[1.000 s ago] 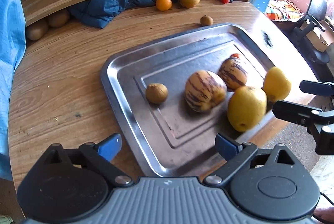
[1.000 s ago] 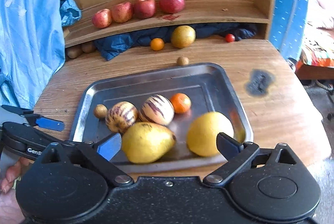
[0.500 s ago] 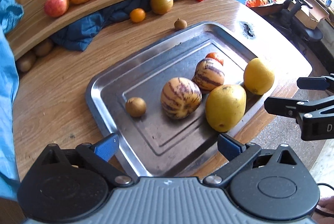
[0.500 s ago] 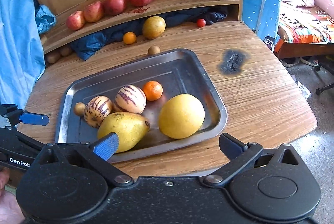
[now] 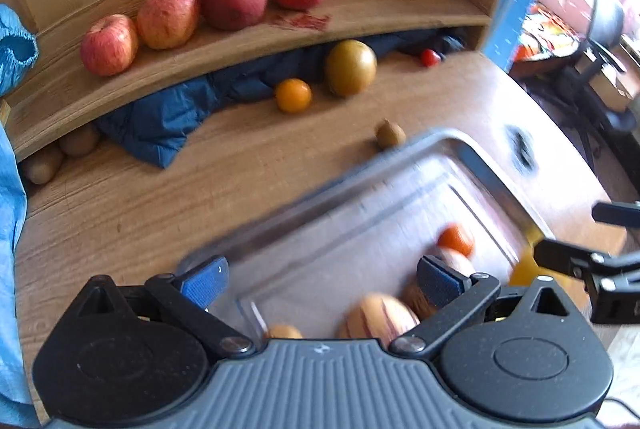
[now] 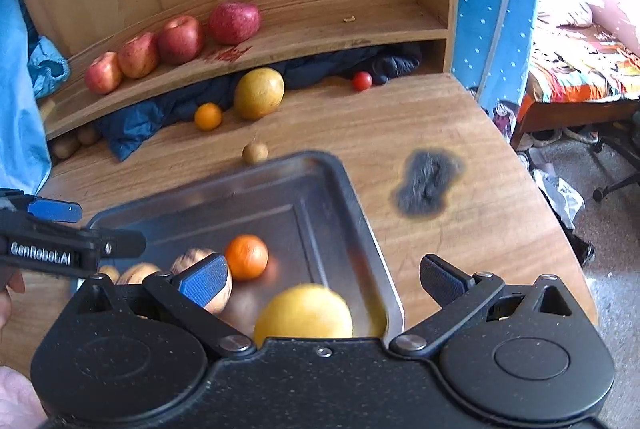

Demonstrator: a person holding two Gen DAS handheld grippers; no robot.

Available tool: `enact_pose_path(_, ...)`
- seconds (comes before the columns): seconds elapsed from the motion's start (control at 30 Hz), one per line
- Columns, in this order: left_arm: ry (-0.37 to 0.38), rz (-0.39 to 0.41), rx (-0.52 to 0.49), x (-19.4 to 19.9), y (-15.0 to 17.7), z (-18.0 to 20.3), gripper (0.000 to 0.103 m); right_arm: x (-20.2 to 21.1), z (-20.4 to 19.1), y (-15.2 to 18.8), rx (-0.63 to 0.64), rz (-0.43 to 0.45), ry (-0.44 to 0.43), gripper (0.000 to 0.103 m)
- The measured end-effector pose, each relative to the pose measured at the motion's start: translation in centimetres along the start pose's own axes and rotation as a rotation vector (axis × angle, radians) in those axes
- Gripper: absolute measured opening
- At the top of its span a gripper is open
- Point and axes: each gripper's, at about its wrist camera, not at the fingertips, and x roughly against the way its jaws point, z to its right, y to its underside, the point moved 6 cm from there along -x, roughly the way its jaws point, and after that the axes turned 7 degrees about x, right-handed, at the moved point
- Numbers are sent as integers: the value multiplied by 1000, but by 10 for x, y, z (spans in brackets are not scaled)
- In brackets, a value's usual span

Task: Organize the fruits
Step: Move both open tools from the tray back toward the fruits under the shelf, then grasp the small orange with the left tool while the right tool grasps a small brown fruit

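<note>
Both my grippers are spread wide and hold nothing: my left gripper [image 5: 322, 279] hangs over the tray's [image 6: 352, 197] near left part, my right gripper [image 6: 322, 279] over its near right corner. In the tray lie an orange [image 6: 246, 256] and a yellow fruit [image 6: 304, 311]. Four apples [image 6: 180, 39] sit on the far shelf [image 6: 320, 25].
</note>
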Motion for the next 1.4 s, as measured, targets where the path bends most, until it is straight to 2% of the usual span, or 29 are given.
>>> enact_pose_path(0.37, 4, -25, 75, -53, -66, -30, 102, -49, -19, -40, 122, 8, -14, 102)
enact_pose_path(0.73, 49, -44, 50, -109, -119, -29, 102, -99, -39, -73, 192, -38, 2, 102)
enact_pose_path(0.97, 78, -42, 20, -128, -133, -17, 102, -120, -49, -85, 228, -65, -20, 101)
enact_pose_path(1.33, 84, -28, 23, -138, -134, -16, 102, -141, -57, -90, 245, -93, -17, 75)
enact_pose_path(1.4, 87, -26, 26, -137, -133, -17, 102, -143, -59, -91, 251, -96, -24, 64)
